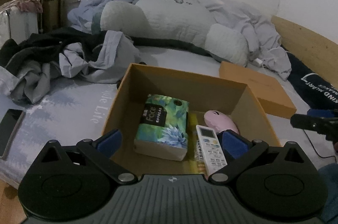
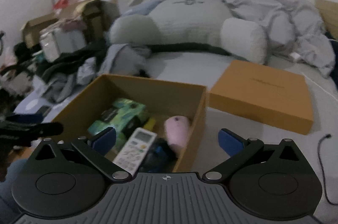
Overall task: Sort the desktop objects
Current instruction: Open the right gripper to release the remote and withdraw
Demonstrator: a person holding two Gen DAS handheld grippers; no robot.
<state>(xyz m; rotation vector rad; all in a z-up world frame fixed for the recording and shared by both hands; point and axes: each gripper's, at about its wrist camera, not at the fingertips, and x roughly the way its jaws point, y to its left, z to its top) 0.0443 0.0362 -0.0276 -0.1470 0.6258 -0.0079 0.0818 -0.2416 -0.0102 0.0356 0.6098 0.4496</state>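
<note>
On the bed, the open cardboard box [image 1: 249,105] already holds the tissue pack [image 1: 162,129], the white remote [image 1: 211,150] and a pink object [image 1: 219,121]. Your left gripper [image 1: 172,139] hangs over the box with jaws spread wide, holding nothing. Your right gripper [image 2: 166,140] is likewise wide open and empty, straddling the box's right wall.

Key relation: the orange lid [image 2: 262,95] lies flat just beside the box, to its right and slightly beyond, long axis running away and rightward. It sits forward-right of your right gripper, well apart from the left, so the right hand is nearer.

Judgement: if the lid goes next, approach it with the right, jaws across its short edge. A dark phone [image 1: 9,131] lies left of the box, nearer your left.
</note>
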